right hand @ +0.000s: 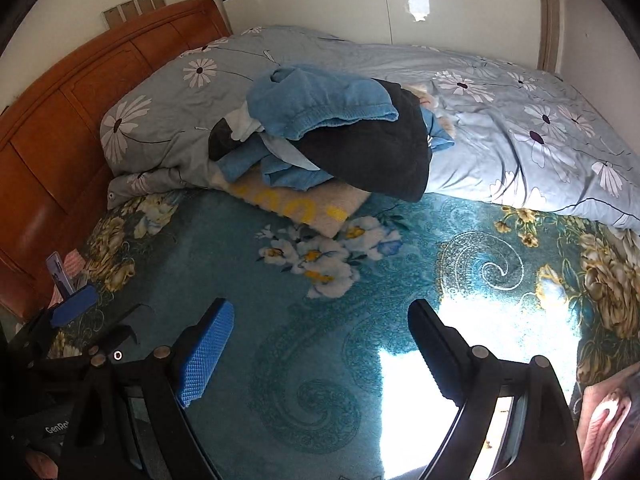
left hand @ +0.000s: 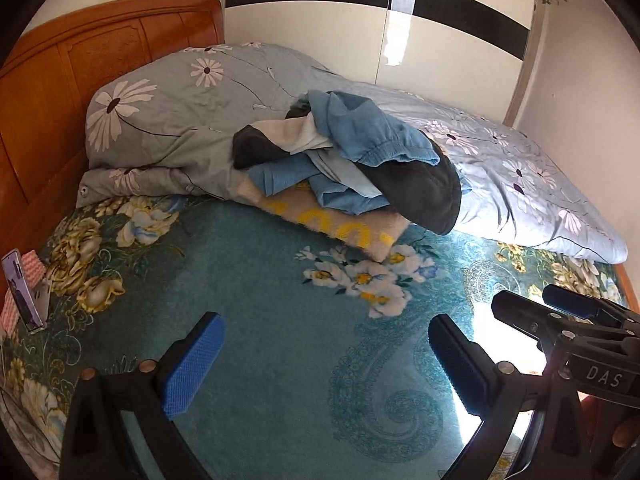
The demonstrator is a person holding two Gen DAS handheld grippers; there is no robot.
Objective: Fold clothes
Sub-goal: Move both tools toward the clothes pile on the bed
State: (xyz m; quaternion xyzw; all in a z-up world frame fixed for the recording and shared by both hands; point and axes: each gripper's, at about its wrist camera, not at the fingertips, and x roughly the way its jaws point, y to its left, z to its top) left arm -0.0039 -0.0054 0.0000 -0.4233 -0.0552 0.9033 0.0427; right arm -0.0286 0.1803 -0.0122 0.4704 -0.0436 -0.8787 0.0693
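A heap of unfolded clothes [left hand: 352, 160] lies at the far middle of the bed: a blue knit garment [left hand: 372, 132] on top, a dark grey one [left hand: 424, 192], white and light blue pieces, and a beige fleece with yellow letters [left hand: 340, 224] underneath. The heap also shows in the right wrist view [right hand: 328, 132]. My left gripper [left hand: 324, 364] is open and empty, low over the teal blanket, well short of the heap. My right gripper [right hand: 320, 348] is open and empty beside it; it shows at the right edge of the left wrist view [left hand: 532, 300].
A teal floral blanket [left hand: 248, 300] covers the bed. A rolled grey-blue daisy quilt [left hand: 160, 120] lies along the far side. A wooden headboard [left hand: 60, 80] stands left. A phone [left hand: 22, 292] leans at the left edge. White wardrobe doors [left hand: 360, 40] stand behind.
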